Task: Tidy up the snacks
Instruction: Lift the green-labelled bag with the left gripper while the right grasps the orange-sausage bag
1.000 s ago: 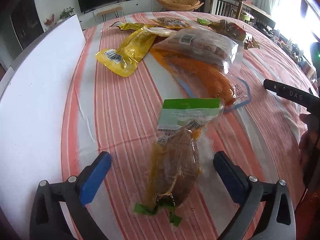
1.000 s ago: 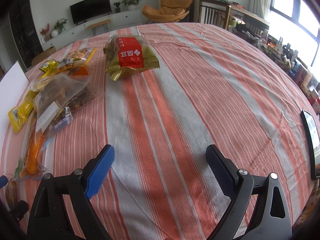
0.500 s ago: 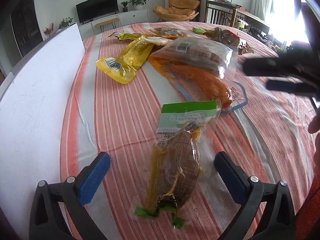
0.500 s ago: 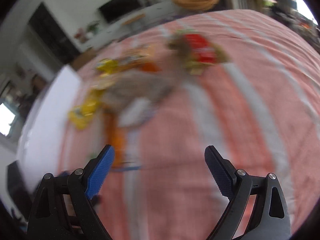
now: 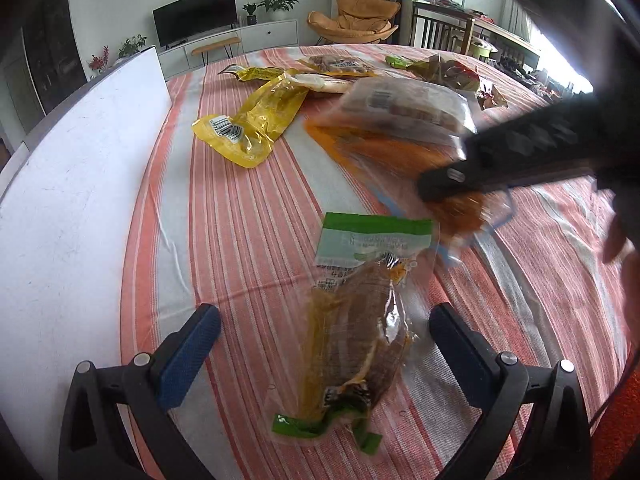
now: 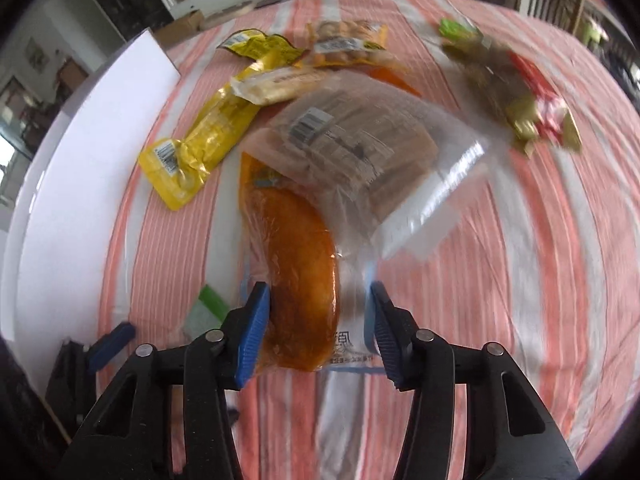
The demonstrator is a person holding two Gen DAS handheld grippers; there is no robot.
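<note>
Two hand-held grippers work over a round worktop (image 5: 248, 216) under a woven cloth striped in coral and pale grey. Nearest, the left hand-held gripper (image 5: 324, 340) hangs with its ribbed blue pads wide apart, either side of a crinkled clear pouch (image 5: 356, 328) with a green header and a brown, oval snack inside; the pouch lies flat on the cloth, touching neither pad. The right hand-held gripper (image 6: 316, 320) has its fingers parted around the near end of a glossy orange vacuum pack (image 6: 296, 264); its left pad looks to be at the pack's edge, while its right pad stands clear, so it has not clamped. That orange pack is long and curved, and its far end lies under a clear bag (image 6: 360, 148) of brown slabs with a barcode label. Left of them lies a long yellow foil packet (image 6: 200, 148), wrinkled, with a barcode sticker at its near end. Beyond are a pale cracker sleeve (image 6: 280, 80), an orange-edged bag of nuts (image 6: 344, 40), and off to the right a blurred gold-and-red packet (image 6: 532, 116). A smooth white board (image 5: 68, 184) lies along the left edge of the worktop. Past it, the room shows a dark television (image 5: 195, 14) on a low white cabinet (image 5: 256, 38), potted plants (image 5: 276, 0), and an orange lounge chair (image 5: 356, 20).
</note>
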